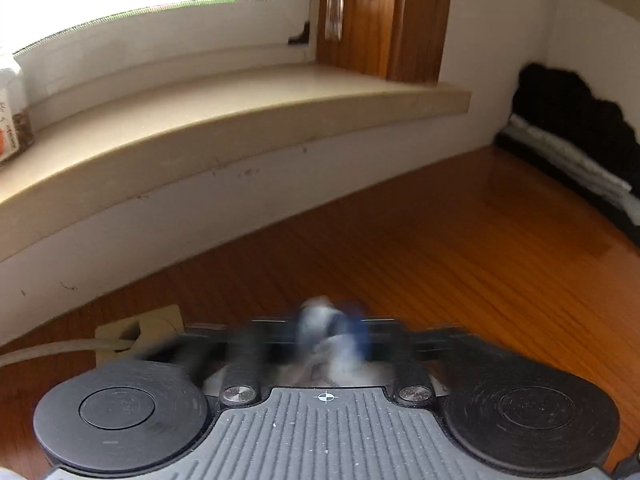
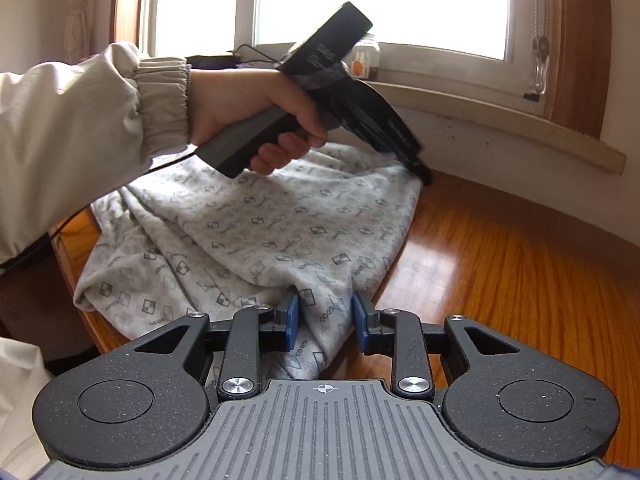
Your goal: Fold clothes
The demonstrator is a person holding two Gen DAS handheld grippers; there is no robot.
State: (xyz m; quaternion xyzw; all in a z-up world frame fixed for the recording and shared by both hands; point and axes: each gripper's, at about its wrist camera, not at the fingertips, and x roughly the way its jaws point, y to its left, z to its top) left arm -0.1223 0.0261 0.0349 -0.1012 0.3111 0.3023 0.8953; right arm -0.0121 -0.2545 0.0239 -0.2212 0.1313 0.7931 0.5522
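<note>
A light grey garment (image 2: 248, 232) printed with small squares lies crumpled on the wooden table (image 2: 500, 272). My right gripper (image 2: 326, 320) sits at its near edge, and the blue pads (image 2: 291, 320) pinch a bunched fold of the cloth. A hand (image 2: 240, 104) in a beige sleeve holds my left gripper (image 2: 424, 174) at the garment's far right corner. In the blurred left wrist view, my left gripper (image 1: 332, 332) has its jaws close together on a wad of the pale cloth (image 1: 320, 320).
A beige window sill (image 1: 200, 128) runs along the white wall behind the table, with a jar (image 2: 362, 60) on it. A dark and white stack of folded clothes (image 1: 572, 140) sits in the far right corner. A wall socket with a cable (image 1: 140, 332) is at the left.
</note>
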